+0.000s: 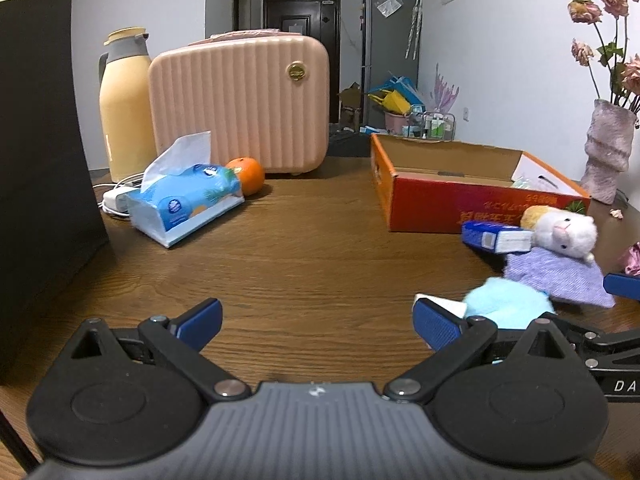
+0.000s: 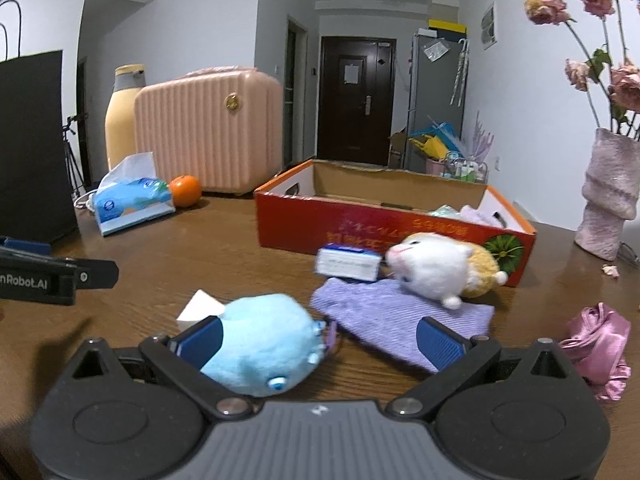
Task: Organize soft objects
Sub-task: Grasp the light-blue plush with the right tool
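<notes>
A light-blue plush (image 2: 264,344) lies on the wooden table between the fingers of my right gripper (image 2: 320,342), which is open. The plush touches the left finger; the right finger stands apart over a purple knit cloth (image 2: 400,320). A white-and-yellow hamster plush (image 2: 436,268) rests on the cloth's far edge beside a small blue box (image 2: 348,264). A pink satin cloth (image 2: 600,344) lies crumpled at the right. Behind them stands an open red cardboard box (image 2: 360,220) with soft items in its right end. My left gripper (image 1: 318,322) is open over bare table, left of the blue plush (image 1: 506,306).
A tissue pack (image 1: 188,200), an orange (image 1: 248,174), a pink ribbed case (image 1: 240,104) and a yellow thermos (image 1: 124,108) stand at the back left. A black bag (image 1: 36,160) walls the left side. A vase (image 2: 608,200) of dried roses stands far right.
</notes>
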`<state>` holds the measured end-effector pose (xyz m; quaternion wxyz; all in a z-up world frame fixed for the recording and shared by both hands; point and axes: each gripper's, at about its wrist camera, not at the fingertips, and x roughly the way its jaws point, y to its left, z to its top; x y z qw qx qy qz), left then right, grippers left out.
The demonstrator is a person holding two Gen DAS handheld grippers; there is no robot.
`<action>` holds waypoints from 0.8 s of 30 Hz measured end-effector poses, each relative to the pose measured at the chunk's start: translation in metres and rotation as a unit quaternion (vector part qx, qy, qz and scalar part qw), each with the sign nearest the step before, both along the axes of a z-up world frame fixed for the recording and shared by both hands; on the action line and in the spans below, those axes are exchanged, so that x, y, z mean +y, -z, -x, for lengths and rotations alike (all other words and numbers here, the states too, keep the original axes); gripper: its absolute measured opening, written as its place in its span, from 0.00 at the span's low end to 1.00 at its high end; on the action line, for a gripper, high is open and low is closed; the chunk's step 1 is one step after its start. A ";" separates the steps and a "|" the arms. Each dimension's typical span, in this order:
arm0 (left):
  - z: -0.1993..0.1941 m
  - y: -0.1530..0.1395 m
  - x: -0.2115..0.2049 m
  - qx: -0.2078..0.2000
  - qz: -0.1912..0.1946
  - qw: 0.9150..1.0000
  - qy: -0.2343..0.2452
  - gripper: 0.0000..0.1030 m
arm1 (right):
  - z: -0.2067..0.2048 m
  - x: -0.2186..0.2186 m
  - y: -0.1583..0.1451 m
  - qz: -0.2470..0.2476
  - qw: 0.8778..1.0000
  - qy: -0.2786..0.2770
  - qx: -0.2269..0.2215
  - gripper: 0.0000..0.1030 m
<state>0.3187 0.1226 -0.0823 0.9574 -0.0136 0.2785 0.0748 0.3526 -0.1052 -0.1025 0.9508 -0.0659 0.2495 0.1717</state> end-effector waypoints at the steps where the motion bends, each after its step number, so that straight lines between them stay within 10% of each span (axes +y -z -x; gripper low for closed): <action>1: 0.000 0.001 0.003 0.002 -0.001 1.000 0.000 1.00 | -0.001 0.003 0.001 0.003 1.000 -0.002 0.003 1.00; 24: -0.002 0.008 0.036 0.019 0.001 1.000 -0.002 1.00 | -0.038 0.049 0.032 0.012 0.995 -0.017 0.099 0.90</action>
